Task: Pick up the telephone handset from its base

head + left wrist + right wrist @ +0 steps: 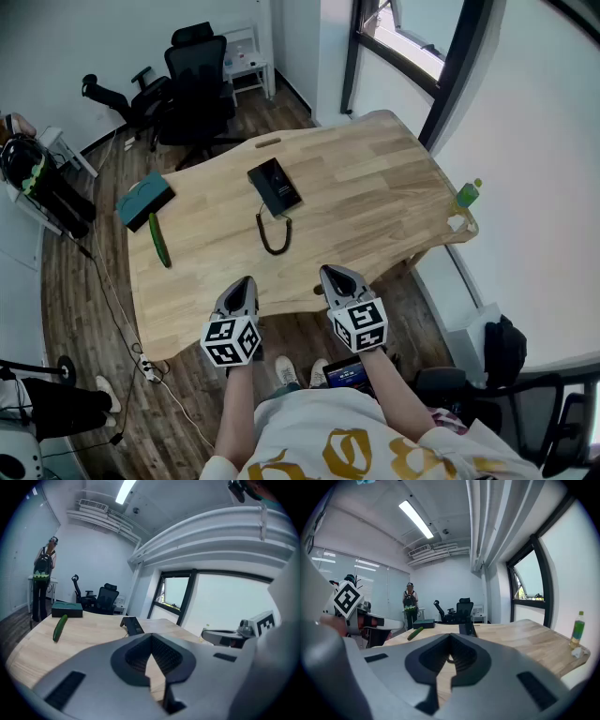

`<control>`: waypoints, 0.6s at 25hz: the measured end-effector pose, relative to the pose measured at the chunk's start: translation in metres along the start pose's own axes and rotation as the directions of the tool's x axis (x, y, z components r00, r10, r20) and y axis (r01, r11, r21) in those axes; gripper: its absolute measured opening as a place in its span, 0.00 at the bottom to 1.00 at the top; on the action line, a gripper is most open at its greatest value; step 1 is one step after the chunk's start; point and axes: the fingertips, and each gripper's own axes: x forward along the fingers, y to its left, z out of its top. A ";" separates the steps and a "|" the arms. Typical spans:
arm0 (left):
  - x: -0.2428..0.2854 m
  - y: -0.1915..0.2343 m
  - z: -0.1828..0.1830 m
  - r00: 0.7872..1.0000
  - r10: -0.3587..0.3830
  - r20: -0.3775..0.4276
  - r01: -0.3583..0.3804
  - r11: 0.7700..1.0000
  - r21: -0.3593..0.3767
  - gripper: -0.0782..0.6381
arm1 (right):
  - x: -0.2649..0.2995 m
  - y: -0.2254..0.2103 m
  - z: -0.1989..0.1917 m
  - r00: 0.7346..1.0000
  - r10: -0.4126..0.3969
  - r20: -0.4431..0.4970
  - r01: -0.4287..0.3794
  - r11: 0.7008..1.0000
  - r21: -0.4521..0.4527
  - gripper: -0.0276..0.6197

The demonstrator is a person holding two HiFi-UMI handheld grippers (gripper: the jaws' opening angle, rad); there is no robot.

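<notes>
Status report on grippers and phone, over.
Left gripper, right gripper: shut, empty, at table edge. Telephone untouched, ahead. Cucumber aside, not blocking.

Both arms reach forward from the torso, the left forearm [236, 403] and the right forearm [401, 401] roughly parallel. We hold the left gripper [245, 282] and the right gripper [331, 273] side by side, apart from each other and nearly level. Both point forward and tilt slightly downward. The left marker cube [231, 340] and the right marker cube [360, 324] sit at the rear of the grippers, just ahead of the hands. Left jaws: closed, tips meeting. Right jaws: closed likewise, tips together.
</notes>
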 end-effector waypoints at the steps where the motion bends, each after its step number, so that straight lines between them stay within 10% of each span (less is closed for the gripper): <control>1: 0.000 -0.001 0.000 1.000 -0.001 0.000 0.001 1.000 0.000 0.12 | 0.000 -0.001 0.000 1.000 0.000 0.000 0.000 1.000 0.000 0.05; 15: 0.005 -0.013 0.004 1.000 0.012 0.008 -0.012 1.000 -0.006 0.12 | -0.011 -0.019 -0.011 0.999 0.026 -0.027 -0.025 0.999 0.038 0.05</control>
